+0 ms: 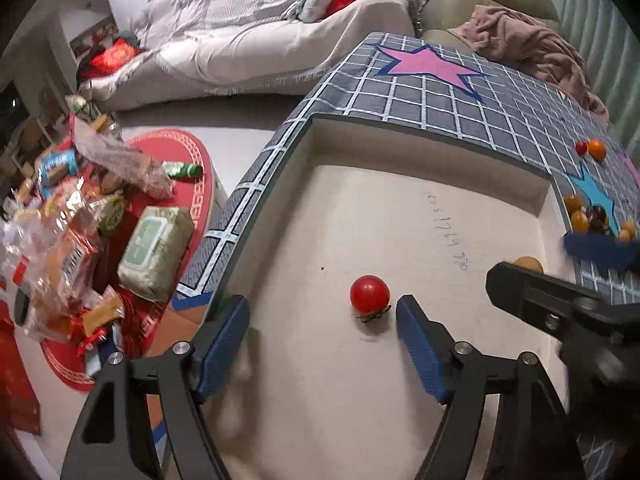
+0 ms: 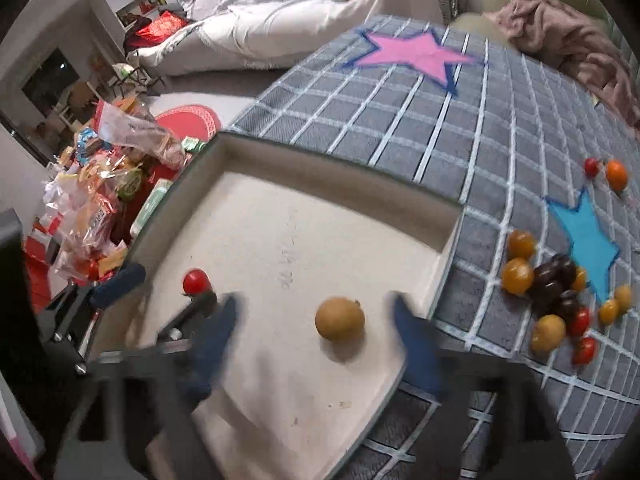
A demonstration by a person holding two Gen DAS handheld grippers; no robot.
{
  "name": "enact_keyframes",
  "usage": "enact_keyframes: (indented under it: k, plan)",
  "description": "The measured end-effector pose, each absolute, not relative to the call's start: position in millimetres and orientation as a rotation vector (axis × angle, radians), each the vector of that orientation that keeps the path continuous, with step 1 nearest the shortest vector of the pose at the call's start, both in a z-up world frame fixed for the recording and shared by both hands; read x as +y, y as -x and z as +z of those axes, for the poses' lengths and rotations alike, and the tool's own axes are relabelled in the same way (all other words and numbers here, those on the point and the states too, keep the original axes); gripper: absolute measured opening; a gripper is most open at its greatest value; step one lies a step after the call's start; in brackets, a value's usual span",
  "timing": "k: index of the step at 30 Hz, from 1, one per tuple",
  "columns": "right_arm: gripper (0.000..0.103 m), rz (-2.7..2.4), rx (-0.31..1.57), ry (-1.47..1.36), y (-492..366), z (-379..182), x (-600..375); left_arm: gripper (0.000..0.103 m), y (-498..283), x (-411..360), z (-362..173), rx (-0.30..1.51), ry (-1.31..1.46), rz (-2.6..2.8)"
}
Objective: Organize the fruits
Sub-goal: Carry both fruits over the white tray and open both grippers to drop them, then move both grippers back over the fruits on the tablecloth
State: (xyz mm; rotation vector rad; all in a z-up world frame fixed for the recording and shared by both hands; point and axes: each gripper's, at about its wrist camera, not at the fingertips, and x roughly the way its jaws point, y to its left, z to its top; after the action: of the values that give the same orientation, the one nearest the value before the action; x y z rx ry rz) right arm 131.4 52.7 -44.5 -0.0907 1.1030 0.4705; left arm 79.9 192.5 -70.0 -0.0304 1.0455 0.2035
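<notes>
A shallow white tray [image 1: 400, 216] sits on a grey grid cloth [image 1: 440, 96]. A red cherry tomato [image 1: 369, 293] lies in the tray, between and just ahead of my open left gripper [image 1: 320, 316], close to its right finger. A round tan fruit [image 2: 340, 318] lies in the tray [image 2: 304, 240] between the fingers of my open right gripper [image 2: 316, 320], not gripped. A pile of small yellow, dark and red fruits [image 2: 552, 292] lies on the cloth [image 2: 400, 120] right of the tray. The red tomato also shows in the right wrist view [image 2: 196, 281].
A red and an orange fruit [image 2: 608, 172] lie apart, further back on the cloth. Pink star [image 1: 424, 64] and blue star [image 2: 584, 244] patches mark the cloth. A red low table [image 1: 176, 200] with snack bags and a wipes pack stands left. A sofa is behind.
</notes>
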Motion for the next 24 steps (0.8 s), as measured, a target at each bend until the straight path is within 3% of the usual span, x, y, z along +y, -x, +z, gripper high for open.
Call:
enact_keyframes:
  k: [1,4,14,24]
  plan:
    - [0.103,0.474,1.088,0.099,-127.9,-39.4,53.1,0.078,-78.8,190.4,-68.9,1.044,0.023,0.199]
    - [0.103,0.474,1.052,0.106,-118.5,-26.9,46.0,0.092,-73.6,188.7,-61.9,1.023,0.052,0.181]
    - [0.103,0.371,1.074,0.036,-88.2,-16.2,-36.7,0.092,-48.4,137.2,-29.9,0.972,-0.003,0.062]
    - [0.103,0.218,1.125,-0.025,-46.7,-42.0,-125.8,0.092,-19.4,59.0,-22.4,0.956,-0.105,-0.085]
